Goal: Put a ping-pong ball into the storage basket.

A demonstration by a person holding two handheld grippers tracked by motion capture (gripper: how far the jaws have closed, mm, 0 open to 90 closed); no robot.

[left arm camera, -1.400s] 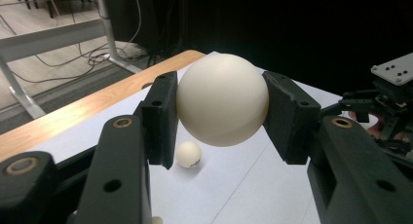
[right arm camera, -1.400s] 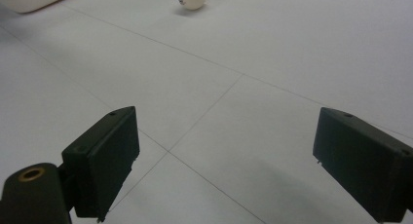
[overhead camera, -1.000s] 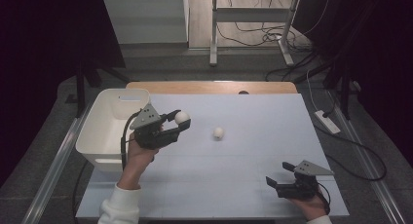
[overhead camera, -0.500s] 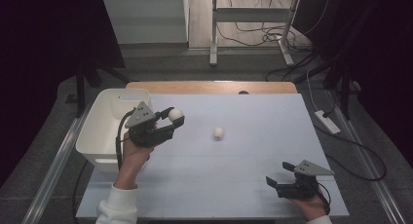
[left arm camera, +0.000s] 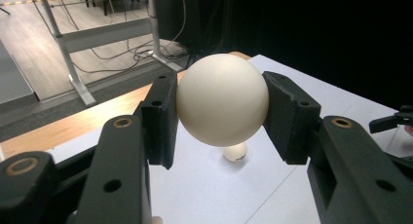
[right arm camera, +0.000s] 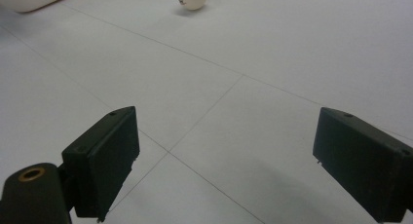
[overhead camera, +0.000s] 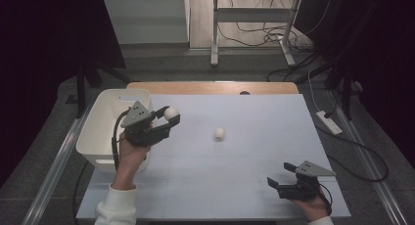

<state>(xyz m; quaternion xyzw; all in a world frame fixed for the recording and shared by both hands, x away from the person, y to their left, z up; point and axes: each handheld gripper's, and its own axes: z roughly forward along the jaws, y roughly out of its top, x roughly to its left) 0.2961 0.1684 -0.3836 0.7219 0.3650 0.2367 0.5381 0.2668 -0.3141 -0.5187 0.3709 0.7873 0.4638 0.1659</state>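
Now ball (left arm camera: 222, 99) between left jaws

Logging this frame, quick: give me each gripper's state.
Left gripper: shut on the white ball.
Right gripper: open, holding nothing.

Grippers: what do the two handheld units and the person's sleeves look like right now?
Both the left gripper and right gripper are black, with blocky jaws, brass-coloured pivot rings, a grey three-cornered top plate and a trailing black cable. The left sleeve is white.
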